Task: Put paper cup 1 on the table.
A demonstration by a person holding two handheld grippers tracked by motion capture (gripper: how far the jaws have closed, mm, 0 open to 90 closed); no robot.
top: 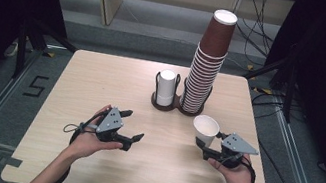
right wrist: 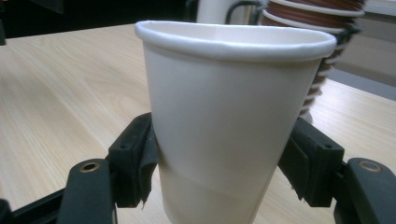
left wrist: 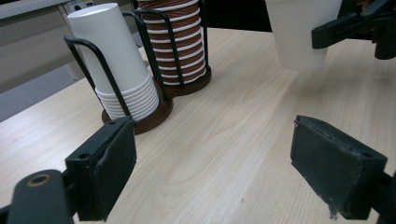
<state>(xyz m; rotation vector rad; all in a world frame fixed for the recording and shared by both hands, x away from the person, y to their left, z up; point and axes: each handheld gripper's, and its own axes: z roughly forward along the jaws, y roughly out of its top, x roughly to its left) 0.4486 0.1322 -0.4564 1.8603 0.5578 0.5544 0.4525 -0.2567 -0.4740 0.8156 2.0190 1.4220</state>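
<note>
Closest to the high camera are the person's two forearms, each hand wrapped round a black two-jaw gripper over the pale wooden table (top: 101,85). At the near right, the right gripper (top: 203,147) has its jaws clamped on a white paper cup (top: 205,128), which stands upright with its mouth up. In the right gripper view the two pads press against opposite sides of the cup's lower half. In the left gripper view the cup's base looks to hang a little above the tabletop, though the angle makes that hard to judge.

At the near left, the left gripper (top: 133,128) points toward the middle of the table. Its jaws stand well apart with only bare wood between them, and they grip nothing; the left gripper view shows both pads clear of any object.

Farther back, near the table's far edge, sits a dark double cup holder (top: 164,104) with black wire uprights. Its left ring holds a short stack of white cups (top: 166,87), turned upside down. Its right ring holds a tall stack of brown cups (top: 207,64), also upside down, which leans slightly and rises well above the white stack. The held cup is just in front of the brown stack, well apart from the left gripper.
</note>
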